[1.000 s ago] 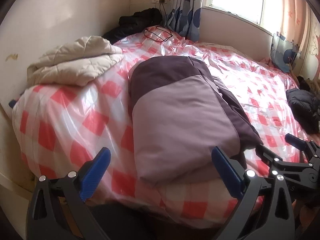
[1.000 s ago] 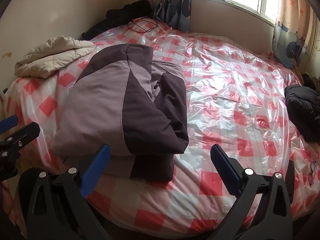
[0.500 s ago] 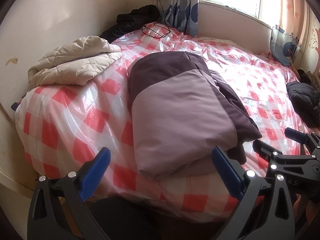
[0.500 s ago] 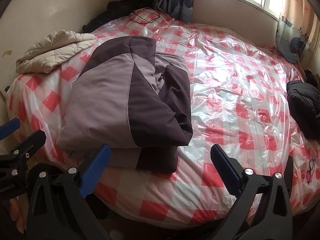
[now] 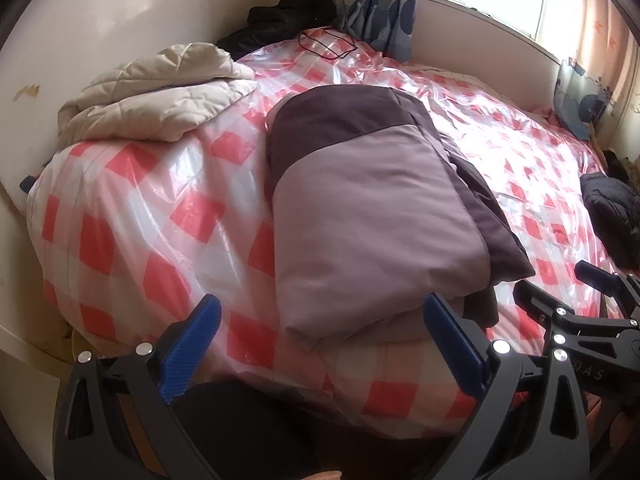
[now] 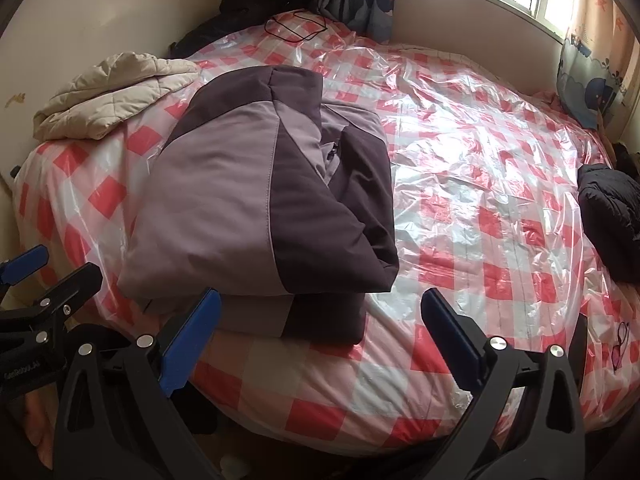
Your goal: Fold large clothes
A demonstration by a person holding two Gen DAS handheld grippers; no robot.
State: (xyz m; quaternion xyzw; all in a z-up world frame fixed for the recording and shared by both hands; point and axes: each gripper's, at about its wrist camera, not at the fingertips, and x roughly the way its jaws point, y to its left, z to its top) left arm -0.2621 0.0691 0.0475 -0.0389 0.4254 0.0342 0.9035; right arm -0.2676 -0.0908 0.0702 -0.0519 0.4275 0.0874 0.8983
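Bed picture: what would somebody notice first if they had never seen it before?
Probably the big purple and lilac jacket, folded into a thick bundle near the front edge of the bed, which has a shiny red and white checked cover. Next, the cream quilted coat heaped at the left, and a black jacket at the right edge.

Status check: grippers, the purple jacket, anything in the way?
Left gripper and right gripper open, empty, off the bed. Purple jacket folded at near edge. Nothing in the way; cream jacket sits aside.
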